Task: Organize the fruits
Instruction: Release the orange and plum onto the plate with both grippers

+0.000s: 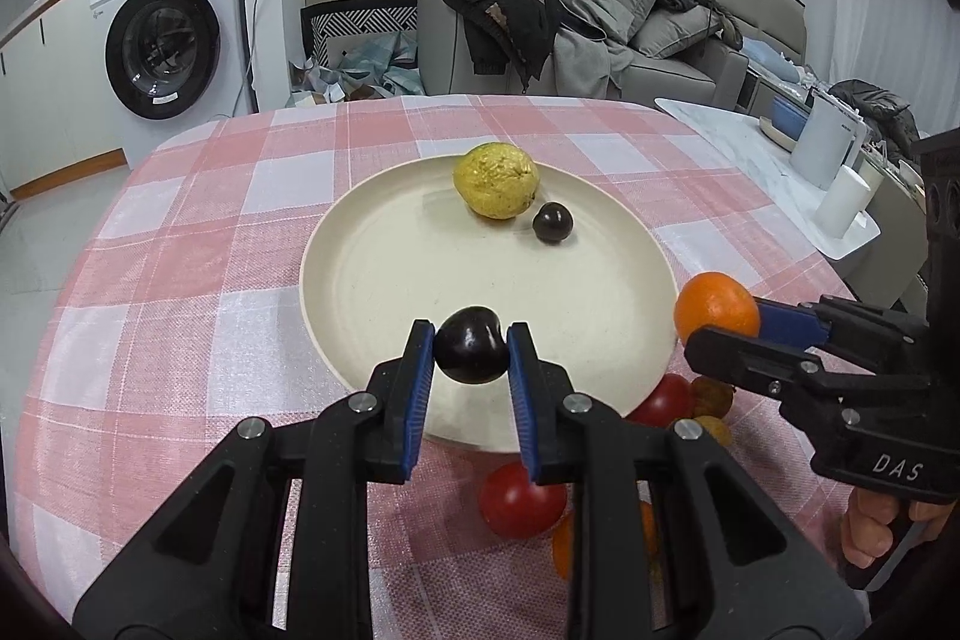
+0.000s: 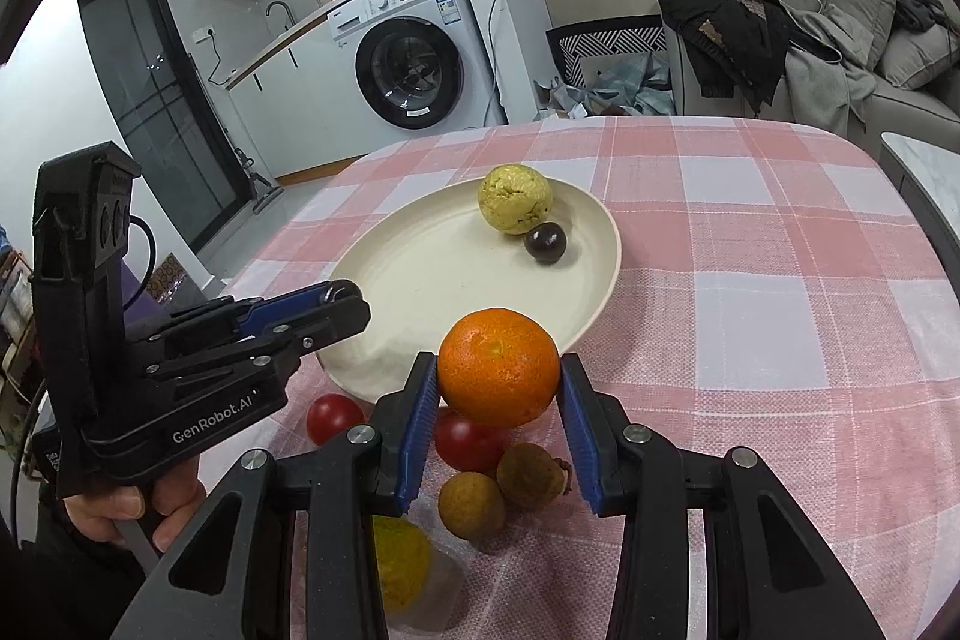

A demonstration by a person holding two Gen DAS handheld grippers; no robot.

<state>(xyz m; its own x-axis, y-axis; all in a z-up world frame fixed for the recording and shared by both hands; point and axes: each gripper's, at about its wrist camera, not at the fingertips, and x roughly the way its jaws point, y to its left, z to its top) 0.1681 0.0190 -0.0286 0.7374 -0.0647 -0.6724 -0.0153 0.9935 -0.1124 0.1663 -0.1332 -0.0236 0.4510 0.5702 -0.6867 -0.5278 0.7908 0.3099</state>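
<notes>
Both grippers pinch fruit at the near edge of the cream plate [image 1: 372, 280]: the left gripper [image 1: 471, 347] squeezes a dark plum [image 1: 471, 352] between its blue pads, held over the plate's near rim, while the right gripper [image 2: 499, 382] clamps an orange [image 2: 498, 367] just off the plate's near right edge. That plate sits on a table covered by a pink checked cloth [image 2: 750, 280]. On the far side of the plate rests a yellow guava [image 1: 495, 181], and a small dark round fruit [image 1: 552, 222] lies just beside it, toward the plate's right rim. On the cloth below the plate's near edge lie two red tomatoes [image 2: 333, 418], the second [image 2: 471, 442] partly under the orange, then two brown longans [image 2: 471, 505] side by side, and a yellowish fruit [image 2: 399, 559] half hidden behind the right gripper's frame.
</notes>
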